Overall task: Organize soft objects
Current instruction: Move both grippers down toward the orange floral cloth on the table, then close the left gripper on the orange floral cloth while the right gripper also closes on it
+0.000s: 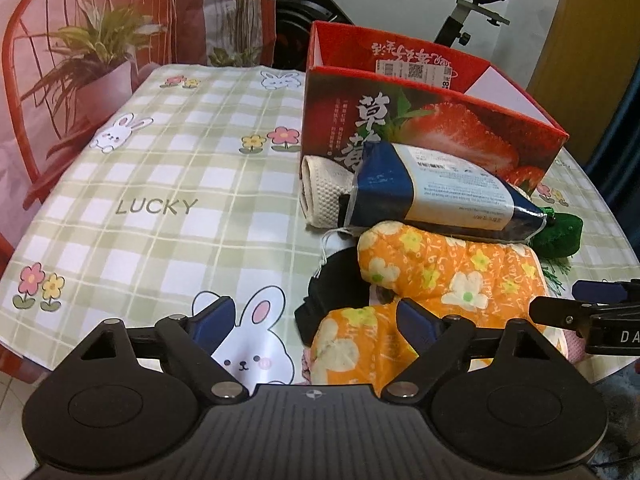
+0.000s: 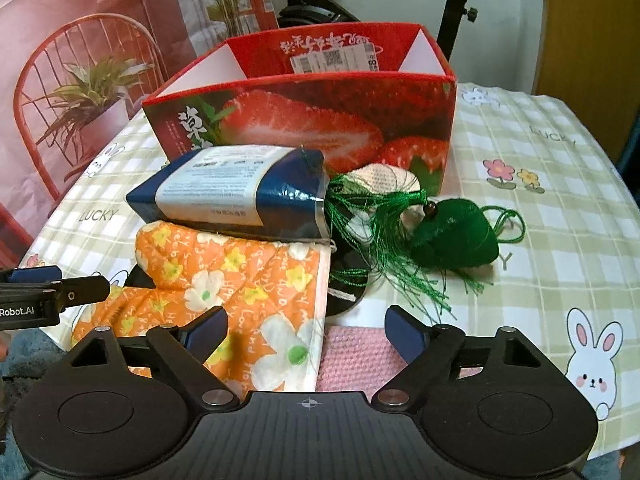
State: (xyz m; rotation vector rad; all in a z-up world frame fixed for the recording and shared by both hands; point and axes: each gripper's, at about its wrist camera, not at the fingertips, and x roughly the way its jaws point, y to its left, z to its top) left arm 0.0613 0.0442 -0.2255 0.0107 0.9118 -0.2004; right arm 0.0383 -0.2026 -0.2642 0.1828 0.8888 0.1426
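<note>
The orange floral mitts [image 2: 240,280] are piled on the table [image 1: 160,160] before the strawberry box [image 2: 320,112]. Both grippers' fingers are spread, empty. Soft, light padding is best pinched mid-fold.

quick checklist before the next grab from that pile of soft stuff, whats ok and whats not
1. Left gripper free, nothing pinched: ok.
2. Right gripper free, over the orange floral cloth and pink knitted piece: ok.
3. Strawberry box open on top, upright behind the pile: ok.
4. Box interior has room: cannot tell, the floor is hidden.
5. Orange floral cloth free to lift: not ok, the blue packet lies across its far edge.
6. Green tasselled sachet clear of the pile: not ok, tassel threads trail over the black item.
</note>
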